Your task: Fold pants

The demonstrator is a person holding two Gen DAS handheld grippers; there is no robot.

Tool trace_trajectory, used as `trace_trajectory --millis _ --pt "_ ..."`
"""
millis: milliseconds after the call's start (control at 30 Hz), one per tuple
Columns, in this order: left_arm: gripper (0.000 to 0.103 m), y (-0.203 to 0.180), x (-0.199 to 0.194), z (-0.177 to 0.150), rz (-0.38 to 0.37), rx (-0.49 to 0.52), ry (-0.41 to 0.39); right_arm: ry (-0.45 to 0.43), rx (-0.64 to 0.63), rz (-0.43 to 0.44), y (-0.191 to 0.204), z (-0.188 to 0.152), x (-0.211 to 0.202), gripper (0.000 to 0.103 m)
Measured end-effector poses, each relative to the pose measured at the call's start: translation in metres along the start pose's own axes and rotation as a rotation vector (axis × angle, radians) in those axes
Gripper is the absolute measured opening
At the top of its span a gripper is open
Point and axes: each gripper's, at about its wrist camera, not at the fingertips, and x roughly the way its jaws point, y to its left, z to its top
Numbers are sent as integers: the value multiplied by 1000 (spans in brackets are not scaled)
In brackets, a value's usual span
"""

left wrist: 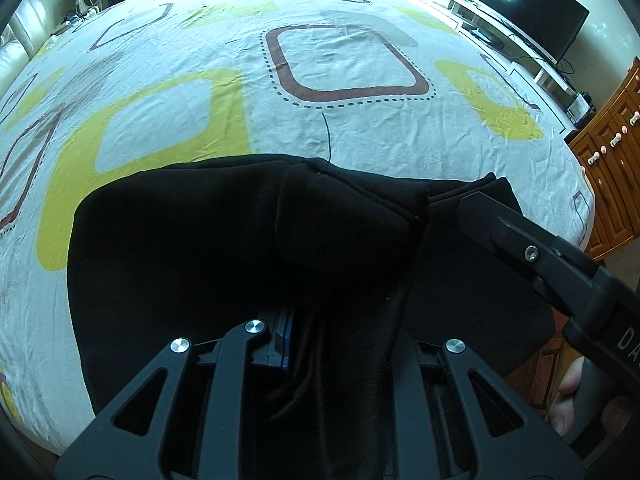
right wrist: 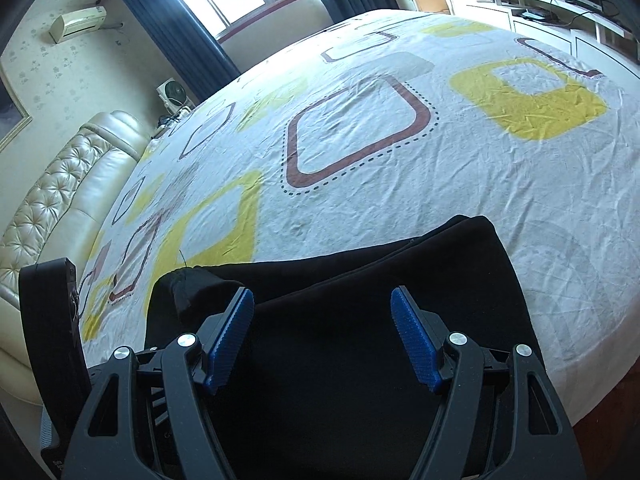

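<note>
Pants (left wrist: 224,248), black, are lying bunched and partly folded at the near edge of the bed (left wrist: 360,128), on a white sheet printed with yellow and brown rounded squares. One fold of the cloth is being pinched in the left gripper (left wrist: 320,344): its jaws are nearly closed, with dark fabric running up between them and covering most of one blue pad (left wrist: 285,340). No clear gap is being shown there. In the right wrist view the right gripper (right wrist: 322,336) is being held wide apart above the pants (right wrist: 360,280), its blue ribbed pads (right wrist: 228,340) standing clear of the cloth, nothing being gripped. The right gripper is also being seen in the left wrist view (left wrist: 480,216), one black finger reaching in over the right side of the cloth, with part of a hand (left wrist: 572,404) wrapped on its handle. A padded headboard (right wrist: 60,200) is being seen at left, a dark screen (left wrist: 532,16) on a white unit beyond the bed.
</note>
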Motion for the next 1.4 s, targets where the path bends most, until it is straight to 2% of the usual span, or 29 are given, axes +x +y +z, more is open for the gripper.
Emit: trace_trajectory --millis 67,133,233,300,367,400,433,533,633,767,867,967,1033,1100,1133,1167,1233,1267,1400 --pt "29 -3 -1 1 -19 -7 -7 9 4 1 -1 -1 2 70" --pt "44 -4 -4 2 -65 -31 -15 15 10 7 -1 -2 3 70" --pt "51 -8 -15 0 -116 -59 -25 30 11 24 -2 -3 4 70" --pt "55 -9 -28 -3 -139 -60 -40 46 37 74 -5 -1 4 70" --pt "66 -5 -49 -9 -150 -56 -85 74 71 141 -8 0 5 70" --pt "77 -1 -60 -13 -158 -55 -113 80 87 161 -9 0 5 70" --pt "82 6 -72 -17 -163 -58 -140 89 103 177 -10 -1 6 70" --pt "88 40 -98 -33 -168 -102 -190 156 145 217 -15 -3 16 70" --pt "90 88 -108 -55 -184 -202 -206 217 187 245 -22 -6 26 71" --pt "90 144 -97 -81 -147 -308 -174 300 257 329 -27 -13 39 71" --pt "90 180 -83 -98 -188 -425 -150 342 248 372 -20 -17 43 71" --pt "90 199 -71 -110 -212 -492 -134 388 219 416 -13 -22 47 71" --pt "90 202 -61 -111 -228 -508 -90 422 198 446 -7 -26 51 71" --pt "90 202 -55 -111 -240 -514 -81 420 178 440 0 -28 51 71" --pt "90 200 -54 -112 -245 -515 -74 412 176 434 2 -30 50 66" --pt "90 199 -52 -112 -250 -514 -69 407 179 431 3 -31 51 57" --pt "90 199 -51 -111 -254 -512 -68 428 177 421 4 -35 57 24" --pt "90 198 -51 -110 -259 -509 -67 432 162 403 6 -37 59 18" --pt "90 200 -52 -111 -282 -521 -72 414 136 396 15 -33 51 14"
